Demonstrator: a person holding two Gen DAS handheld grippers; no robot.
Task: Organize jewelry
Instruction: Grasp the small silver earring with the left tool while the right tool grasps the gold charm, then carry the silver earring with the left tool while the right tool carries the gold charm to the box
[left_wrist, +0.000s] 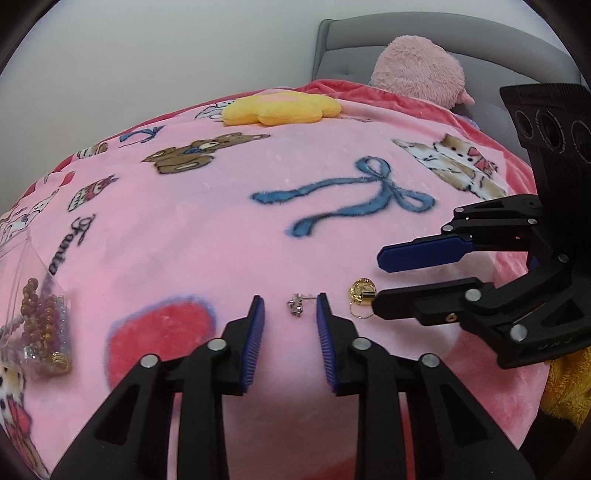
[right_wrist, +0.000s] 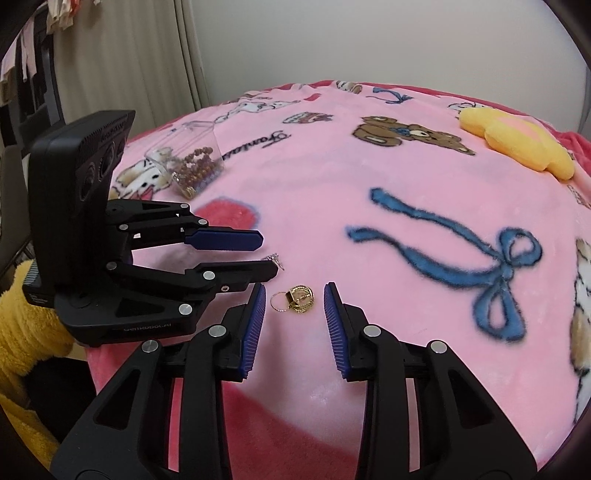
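**A:** Left gripper (left_wrist: 290, 306): your jaws stand wide apart and hold nothing. The silver earring (left_wrist: 296, 305) lies on the pink blanket (left_wrist: 207, 236), low centre of the left wrist view, right in the gap between your fingertips. It sits a little nearer the right-hand pad than the left.

**B:** And its axis?

**A:** The post points toward the right-hand pad, roughly across the gap, as far as the small size lets me judge. So a squeeze would likely meet it end-on, not across its width. Expect it to skate on the plush.

**B:** Right side?

**A:** Right gripper (right_wrist: 294, 298): also wide open, empty. The gold earring (right_wrist: 297, 300) lies between its pads, low centre of the right wrist view, thin hoop trailing to frame left toward the left-hand pad.

**B:** So each tool has its own piece.

**A:** Yes. You are already lined up on both; neither arm need cross. The two earrings lie close, and your grippers nearly meet: in the right wrist view the left tool's lower finger ends just beside your left-hand pad, with the silver piece at its tip.

**B:** Where does it all go?

**A:** Probably the clear bag (right_wrist: 192, 162) of beads, upper left of the right wrist view, at the far left edge in the left wrist view. Well apart from both earrings, on the left gripper's side.
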